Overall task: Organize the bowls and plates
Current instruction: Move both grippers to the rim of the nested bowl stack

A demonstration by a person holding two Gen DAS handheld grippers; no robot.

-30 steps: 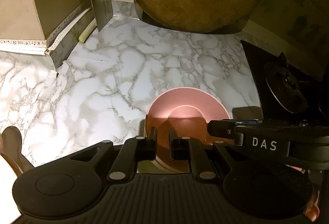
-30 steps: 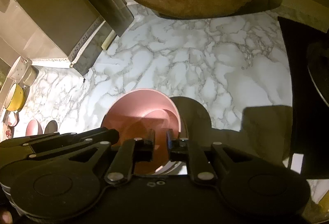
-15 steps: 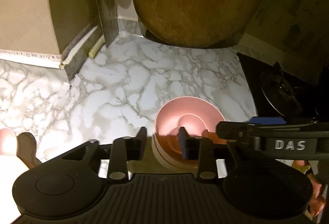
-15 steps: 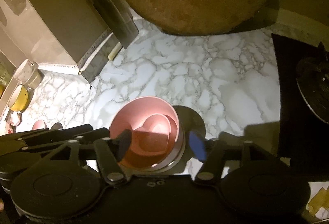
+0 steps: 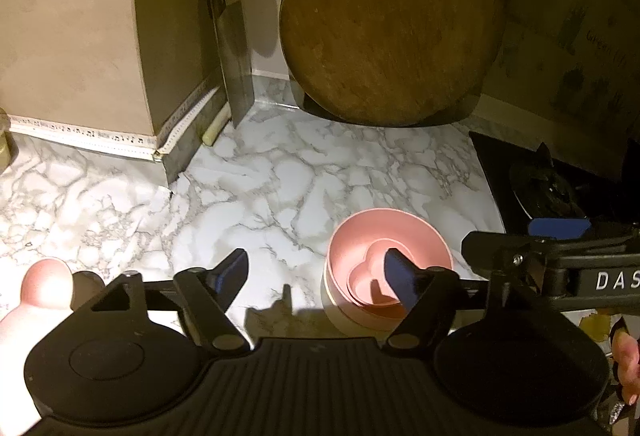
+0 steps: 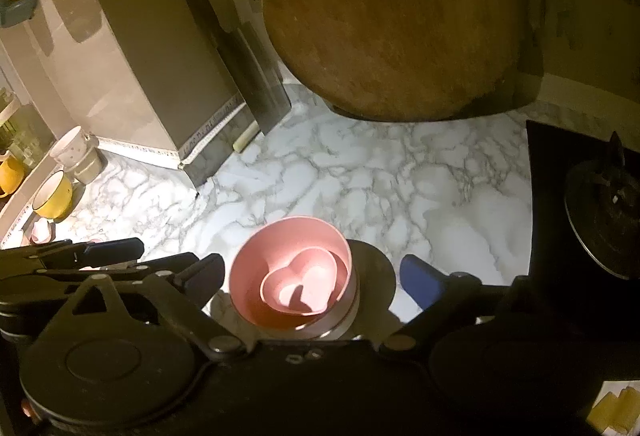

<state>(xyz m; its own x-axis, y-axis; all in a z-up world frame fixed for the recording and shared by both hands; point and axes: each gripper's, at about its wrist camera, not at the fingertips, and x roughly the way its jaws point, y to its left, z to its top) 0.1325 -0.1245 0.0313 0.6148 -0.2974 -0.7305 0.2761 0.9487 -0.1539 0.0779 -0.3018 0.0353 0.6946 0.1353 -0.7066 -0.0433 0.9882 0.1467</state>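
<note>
- Small pink heart-shaped bowl (image 6: 298,286): nested inside the round pink bowl (image 6: 290,272), which in turn sits in a pale cream bowl (image 6: 344,320); the stack rests on the white marble-patterned countertop (image 6: 360,175), lower centre of the right wrist view, lower right of centre in the left wrist view.
- Right gripper (image 6: 312,278): jaws have just been opening and now stand wide, one finger on either side of the stack, neither pad touching it; nothing is held.
- Left gripper (image 5: 318,276): jaws have likewise just been opening; they stand well apart, the blue-padded right finger (image 5: 398,276) overlapping the stack's rim in the picture, contact not discernible; nothing is gripped.
- Judged step: release of the nested bowls and withdrawal. To do it well, both grippers should lift clear before moving sideways, so that no finger catches a rim and tips the stack.
- Surroundings: round brown wooden board (image 5: 390,19) leaning at upper centre; black gas hob (image 6: 592,195) at right edge; yellow mug (image 6: 52,193) and further crockery at far left, apparently left to sort.
</note>
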